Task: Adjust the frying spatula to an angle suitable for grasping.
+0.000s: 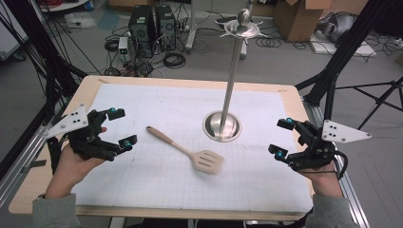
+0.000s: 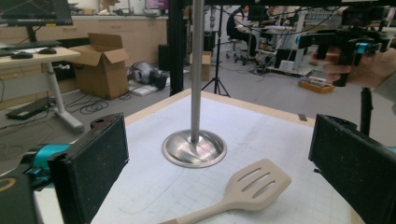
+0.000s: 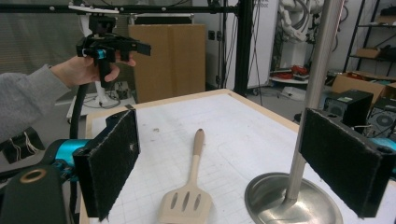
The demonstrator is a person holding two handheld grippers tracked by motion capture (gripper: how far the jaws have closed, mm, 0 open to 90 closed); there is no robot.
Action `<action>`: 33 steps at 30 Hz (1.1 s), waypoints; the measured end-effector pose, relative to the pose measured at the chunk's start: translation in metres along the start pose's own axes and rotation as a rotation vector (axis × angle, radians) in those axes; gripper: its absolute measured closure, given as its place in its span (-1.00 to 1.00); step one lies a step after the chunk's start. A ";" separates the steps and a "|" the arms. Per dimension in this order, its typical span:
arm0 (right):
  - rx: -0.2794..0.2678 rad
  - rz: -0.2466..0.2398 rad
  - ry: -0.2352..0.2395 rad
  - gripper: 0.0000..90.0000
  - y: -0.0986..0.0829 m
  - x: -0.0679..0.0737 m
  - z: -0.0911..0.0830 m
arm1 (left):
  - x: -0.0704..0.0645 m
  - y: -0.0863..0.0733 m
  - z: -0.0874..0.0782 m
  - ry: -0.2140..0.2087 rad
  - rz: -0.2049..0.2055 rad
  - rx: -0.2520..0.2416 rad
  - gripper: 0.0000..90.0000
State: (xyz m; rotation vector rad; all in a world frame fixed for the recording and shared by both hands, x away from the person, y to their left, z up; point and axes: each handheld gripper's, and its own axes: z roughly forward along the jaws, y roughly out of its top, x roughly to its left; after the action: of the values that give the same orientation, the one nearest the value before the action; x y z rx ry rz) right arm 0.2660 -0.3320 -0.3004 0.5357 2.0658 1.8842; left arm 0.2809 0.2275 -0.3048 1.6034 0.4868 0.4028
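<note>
Count: we see one spatula (image 1: 190, 150), one steel stand (image 1: 229, 90), one white gridded mat (image 1: 157, 185) on one desk (image 1: 28, 185), and two grippers, each held in a hand.

Left gripper (image 1: 121, 127): we find its fingers (image 2: 93, 170) spread wide apart and gripping nothing; it is held above the desk's left part, clear of the mat.

Right gripper (image 1: 282, 137): its fingers (image 3: 112, 161) likewise stand wide apart with nothing between them; it is held above the desk's right edge.

Spatula, place: it lies flat on the mat between the two grippers, nearer the left fingers than the right ones, touching neither. In both gripper views we see it low in the gap between the fingers.

Spatula, axis: its long axis runs on a slant across the mat. The handle end points toward the left fingers and the far side of the desk; the slotted blade points toward the person's edge and the right fingers.

Stand: its round base sits on the mat just beyond the blade, apart from it, closer to the right fingers; the pole rises upright.

Hard to make out: in the left gripper view the handle is cut off at the bottom edge, and both gripper views cut off the pole's top. In the high view we cannot count the blade's slots surely; the right gripper view shows three.
</note>
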 end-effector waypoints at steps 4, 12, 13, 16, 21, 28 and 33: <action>0.005 0.006 0.007 -0.75 -0.002 0.000 0.001 | 0.002 -0.002 0.001 0.025 0.003 0.004 -0.88; -0.002 0.005 0.003 -0.75 -0.003 0.001 -0.002 | 0.008 -0.011 0.012 0.034 -0.014 0.026 -0.77; 0.002 0.006 0.002 -0.75 -0.003 0.002 -0.004 | 0.010 -0.013 0.015 0.031 -0.014 0.040 -0.73; 0.003 0.014 -0.004 -0.75 -0.004 0.003 -0.007 | 0.012 -0.016 0.017 0.023 -0.017 0.043 -0.53; 0.004 0.009 -0.007 -0.75 -0.005 0.004 -0.008 | 0.014 -0.019 0.019 -0.001 -0.022 0.045 -0.25; 0.023 0.010 -0.003 -0.75 -0.007 0.005 -0.006 | 0.019 -0.024 0.020 -0.002 -0.033 0.056 0.09; 0.031 0.011 0.001 -0.75 -0.007 0.006 -0.005 | 0.022 -0.032 0.024 0.023 -0.026 0.082 0.40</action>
State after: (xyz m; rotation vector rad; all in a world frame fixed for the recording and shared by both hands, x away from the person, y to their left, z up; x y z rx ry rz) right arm 0.2580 -0.3348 -0.3071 0.5553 2.1000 1.8613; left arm 0.3097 0.2206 -0.3396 1.6718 0.5472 0.3866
